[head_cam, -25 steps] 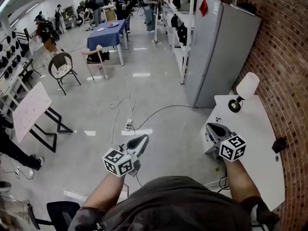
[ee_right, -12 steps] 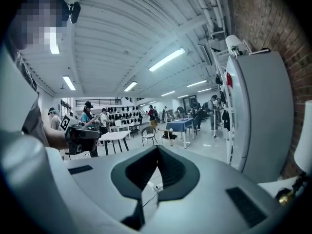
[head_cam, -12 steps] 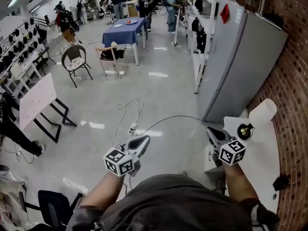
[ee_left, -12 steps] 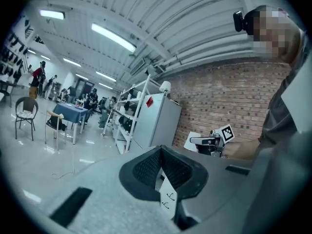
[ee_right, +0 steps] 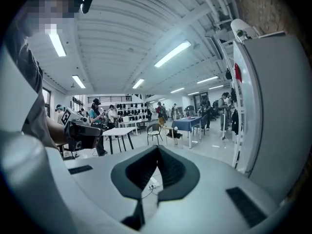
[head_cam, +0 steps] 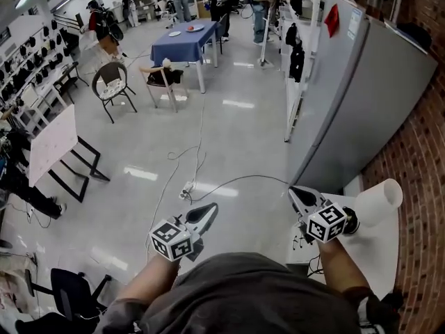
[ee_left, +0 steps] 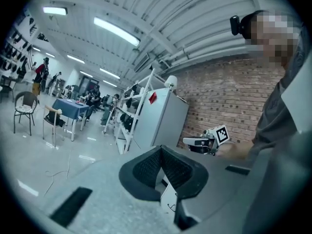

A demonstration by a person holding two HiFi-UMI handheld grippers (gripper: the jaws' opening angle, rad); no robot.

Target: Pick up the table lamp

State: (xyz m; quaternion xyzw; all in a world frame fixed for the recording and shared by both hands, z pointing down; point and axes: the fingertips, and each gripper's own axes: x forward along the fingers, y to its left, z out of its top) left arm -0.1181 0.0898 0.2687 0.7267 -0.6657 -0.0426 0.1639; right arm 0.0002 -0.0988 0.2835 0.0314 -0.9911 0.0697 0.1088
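Holding both grippers out low ahead of me, sleeves and torso filling the bottom of the head view. Left gripper (head_cam: pixel 206 209) sits lower centre-left over bare floor (head_cam: pixel 236 134). In its own view I see the jaws together, pads meeting at the tip, nothing between them. Right gripper (head_cam: pixel 297 195) is lower centre-right, by the left edge of the table (head_cam: pixel 381 264). Its own view shows the jaws together too, and empty. Each gripper view also catches the other gripper off to one side.

Lamp (head_cam: pixel 379 202) is on the table at lower right, just right of the right gripper's cube (head_cam: pixel 326 223). Its dark base is partly hidden behind that cube and its white shade leans off toward the right edge of the frame. Neither gripper's jaws are on it. Can't tell if the cube touches the base.

Past the table, the fridge (head_cam: pixel 375 96) fills the upper right, with the brick wall (head_cam: pixel 421 186) down the right edge. At mid-frame a cable (head_cam: pixel 197 155) runs across the floor to a power strip (head_cam: pixel 185 185). A white board (head_cam: pixel 49 145) on a stand sits at the left. Farther up, a chair (head_cam: pixel 111 82), then a blue table (head_cam: pixel 184 37), and people (head_cam: pixel 104 26) along the top edge.
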